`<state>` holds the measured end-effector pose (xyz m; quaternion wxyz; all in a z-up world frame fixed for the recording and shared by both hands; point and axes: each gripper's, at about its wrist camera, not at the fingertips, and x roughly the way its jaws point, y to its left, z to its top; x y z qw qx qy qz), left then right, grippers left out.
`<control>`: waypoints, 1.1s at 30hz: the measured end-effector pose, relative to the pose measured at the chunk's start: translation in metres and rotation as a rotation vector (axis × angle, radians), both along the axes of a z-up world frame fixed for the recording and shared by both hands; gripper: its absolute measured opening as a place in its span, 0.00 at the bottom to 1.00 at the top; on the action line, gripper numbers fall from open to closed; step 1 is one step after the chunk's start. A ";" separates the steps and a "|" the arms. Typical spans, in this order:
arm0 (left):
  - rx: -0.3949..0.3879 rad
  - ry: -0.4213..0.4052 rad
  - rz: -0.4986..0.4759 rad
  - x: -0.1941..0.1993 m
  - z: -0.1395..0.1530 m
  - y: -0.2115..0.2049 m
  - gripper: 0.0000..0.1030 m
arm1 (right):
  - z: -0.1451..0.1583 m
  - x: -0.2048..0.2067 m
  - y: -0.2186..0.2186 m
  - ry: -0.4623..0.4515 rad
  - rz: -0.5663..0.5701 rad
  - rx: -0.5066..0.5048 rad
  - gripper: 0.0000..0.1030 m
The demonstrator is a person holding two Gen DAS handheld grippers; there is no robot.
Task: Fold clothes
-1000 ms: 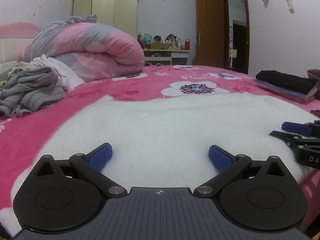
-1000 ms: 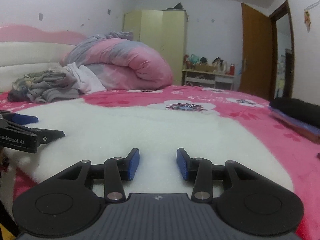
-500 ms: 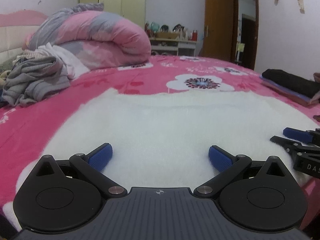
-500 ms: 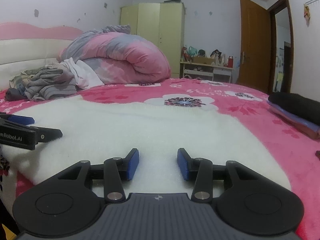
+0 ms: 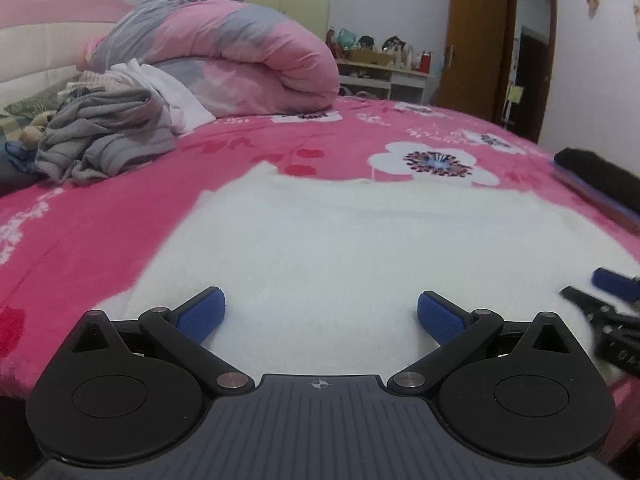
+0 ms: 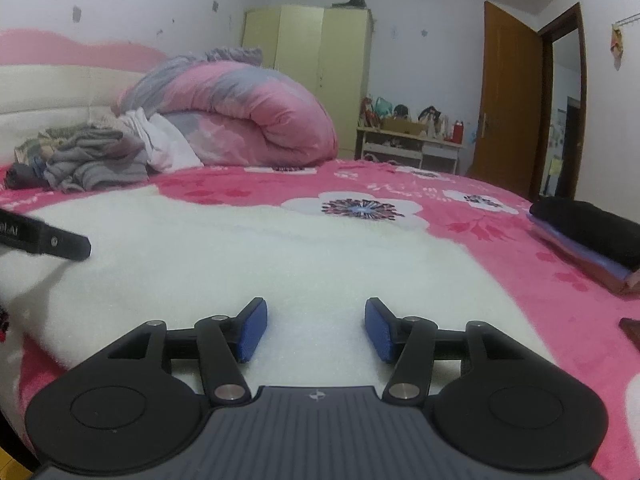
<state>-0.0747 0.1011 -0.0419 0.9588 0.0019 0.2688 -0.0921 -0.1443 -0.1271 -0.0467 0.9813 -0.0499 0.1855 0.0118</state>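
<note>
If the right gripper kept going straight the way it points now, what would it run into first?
Most likely the fluffy white garment spread on the pink flowered bedspread. The right gripper, whose jaws have just been opening with nothing between them, angles down onto the fleece just ahead; exact depth is unclear.

Fluffy white fleece garment (image 5: pixel 360 248), plush pink bedspread (image 5: pixel 120 208), glossy wooden door (image 6: pixel 508 96)

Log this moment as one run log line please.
stage: pre-grasp | left gripper: open, empty | right gripper: just opening, empty | fluffy white garment: flat on pink floral bedspread
</note>
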 end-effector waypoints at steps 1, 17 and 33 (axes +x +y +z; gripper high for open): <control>0.019 0.001 0.006 0.000 0.000 -0.003 1.00 | 0.003 0.000 0.001 0.009 -0.008 -0.003 0.56; 0.107 0.089 0.081 0.012 0.006 -0.022 1.00 | -0.006 -0.021 0.031 0.006 0.101 -0.081 0.76; 0.125 -0.005 0.065 0.000 0.045 -0.037 1.00 | -0.013 -0.032 0.019 -0.006 0.072 -0.080 0.81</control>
